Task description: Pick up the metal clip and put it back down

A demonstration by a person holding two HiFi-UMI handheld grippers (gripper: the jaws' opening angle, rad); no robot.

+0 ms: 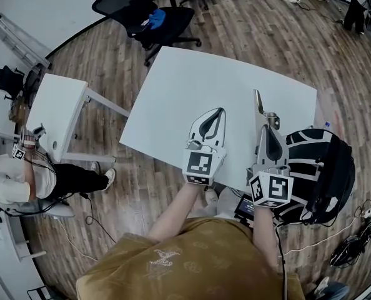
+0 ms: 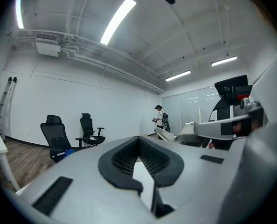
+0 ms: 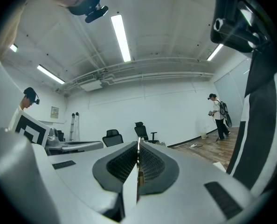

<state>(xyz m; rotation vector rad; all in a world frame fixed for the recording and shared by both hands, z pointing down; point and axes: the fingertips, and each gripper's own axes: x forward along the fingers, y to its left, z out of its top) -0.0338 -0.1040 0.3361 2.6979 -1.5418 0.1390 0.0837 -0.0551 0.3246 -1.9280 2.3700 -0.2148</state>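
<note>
The metal clip (image 1: 258,103) sits at the very tip of the right tongs (image 1: 270,129), sticking out past them as a thin silver strip that points away from the person, over the right part of the white counter (image 1: 192,86) and near its right edge. The right tongs are clenched on the clip. In the right gripper view the two black ribbed pads (image 3: 124,164) meet along a narrow line, and the clip shows only edge-on as a bright sliver pinched between them. From the pictures I cannot tell whether the clip's far end touches the counter or hangs just above it. The left tongs (image 1: 220,111) lie to the left of the clip, near it but apart from it, and roughly side by side with the right tongs over the near middle of the counter. They are pressed together with nothing between them. In the left gripper view their pads join at the tip, and the clip (image 2: 165,133) can be seen off to the right, poking out of the other tongs. A black backpack (image 1: 323,167) stands on the wooden floor just beside the counter's right edge, close to the right tongs
</note>
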